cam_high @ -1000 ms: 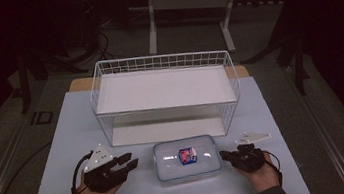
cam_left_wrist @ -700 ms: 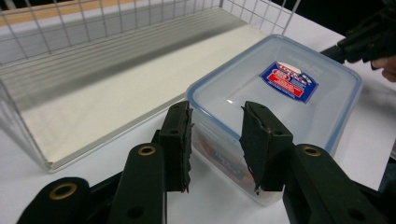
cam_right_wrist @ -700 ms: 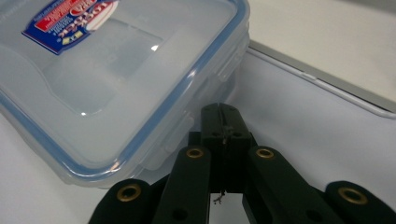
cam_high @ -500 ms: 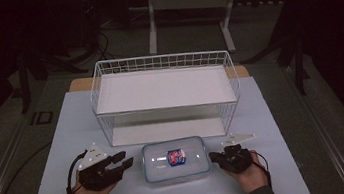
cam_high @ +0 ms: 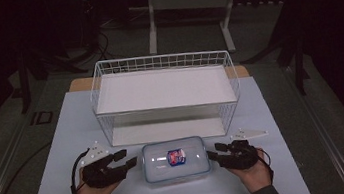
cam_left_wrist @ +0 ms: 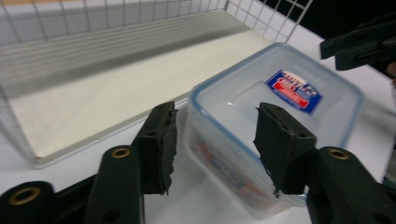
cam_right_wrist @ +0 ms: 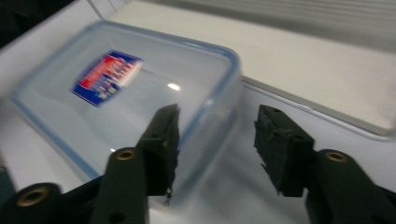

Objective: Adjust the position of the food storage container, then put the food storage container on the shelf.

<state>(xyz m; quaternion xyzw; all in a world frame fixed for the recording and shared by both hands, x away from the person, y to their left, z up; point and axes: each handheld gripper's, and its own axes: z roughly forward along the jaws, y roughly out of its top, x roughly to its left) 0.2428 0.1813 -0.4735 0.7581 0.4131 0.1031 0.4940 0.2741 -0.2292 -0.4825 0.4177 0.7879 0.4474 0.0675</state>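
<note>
Over the last second I've slid the clear lidded food container (cam_high: 176,159) left to the near centre of the counter (cam_high: 285,127), before the wire basket (cam_high: 164,90), my left tool (cam_high: 129,159) and right tool (cam_high: 212,153) both wide, flanking it for a two-sided lift.

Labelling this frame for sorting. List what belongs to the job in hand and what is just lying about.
In the job:
- clear plastic container
- left tongs, open, at its left end
- right tongs, open, at its right end

Lying about:
- white wire basket
- white table mat
</note>
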